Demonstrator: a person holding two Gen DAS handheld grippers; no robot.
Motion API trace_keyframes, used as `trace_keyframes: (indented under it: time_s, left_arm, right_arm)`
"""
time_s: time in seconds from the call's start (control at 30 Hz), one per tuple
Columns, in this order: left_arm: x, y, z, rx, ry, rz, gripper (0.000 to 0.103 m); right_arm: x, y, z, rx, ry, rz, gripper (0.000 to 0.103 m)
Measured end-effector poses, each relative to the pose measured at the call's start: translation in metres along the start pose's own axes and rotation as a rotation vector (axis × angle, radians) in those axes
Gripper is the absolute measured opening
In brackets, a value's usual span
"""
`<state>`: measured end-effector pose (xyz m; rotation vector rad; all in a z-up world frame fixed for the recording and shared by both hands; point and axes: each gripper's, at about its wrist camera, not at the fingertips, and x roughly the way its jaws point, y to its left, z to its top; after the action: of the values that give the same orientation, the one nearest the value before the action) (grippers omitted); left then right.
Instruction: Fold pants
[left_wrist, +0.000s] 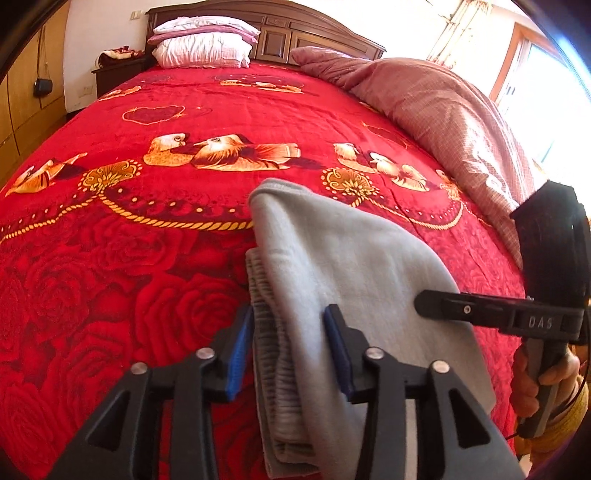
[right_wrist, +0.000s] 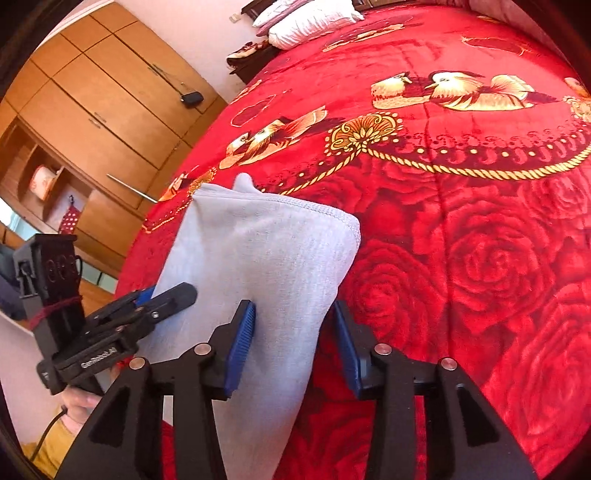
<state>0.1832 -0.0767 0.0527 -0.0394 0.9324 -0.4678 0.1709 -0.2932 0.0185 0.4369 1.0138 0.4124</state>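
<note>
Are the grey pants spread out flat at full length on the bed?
No: the grey pants lie folded into a compact stack on the red bedspread.

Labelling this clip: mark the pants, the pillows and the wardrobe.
pants (left_wrist: 354, 258), left wrist view, top folded layer
pillows (left_wrist: 203, 50), left wrist view, lower pillow's front
wardrobe (right_wrist: 110, 99), right wrist view, door panel

A: What do the tools look like?
B: The left gripper (left_wrist: 289, 345) and right gripper (right_wrist: 293, 343) are black plastic, with ribbed blue pads (left_wrist: 239, 354) and round silver screws (left_wrist: 205, 353) at the linkages.
A: Any markings?
B: White lettering on the left one's body, raised letters on the right one's side, dark red yarn (right_wrist: 55, 308) round a handle.
A: And the person?
B: A yellow sleeve (left_wrist: 565, 424).
</note>
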Motion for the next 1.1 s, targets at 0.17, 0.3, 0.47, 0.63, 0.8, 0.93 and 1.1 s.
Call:
trace_keyframes:
  time_s: [0.17,0.3,0.47,0.63,0.8,0.93,1.1]
  left_arm:
    - [-0.014,-0.001,-0.002,-0.022,0.011,-0.010,0.044]
    - [-0.037,-0.012,-0.014,0.012,0.014,-0.003,0.044]
    - [-0.060,-0.018,-0.038,0.044,0.025,0.025,0.045]
    - [-0.059,-0.007,-0.051,0.018,0.036,0.069,0.051]
    - [-0.049,0.000,-0.057,-0.003,0.046,0.074,0.058]
    - [-0.045,0.005,-0.062,-0.034,0.051,0.068,0.063]
    - [-0.054,0.001,-0.066,-0.026,0.036,0.074,0.063]
  right_arm:
    - [-0.018,0.014,-0.009,-0.023,-0.035,-0.074,0.043]
    - [-0.040,0.025,-0.025,-0.034,-0.079,-0.078,0.043]
    - [-0.056,0.035,-0.059,-0.043,-0.087,-0.057,0.043]
    - [-0.045,0.046,-0.083,-0.066,-0.054,-0.116,0.043]
    - [-0.029,0.037,-0.099,-0.035,-0.031,-0.136,0.043]
    - [-0.037,0.039,-0.104,-0.031,-0.037,-0.143,0.043]
    - [-0.052,0.045,-0.114,-0.076,-0.037,-0.212,0.045]
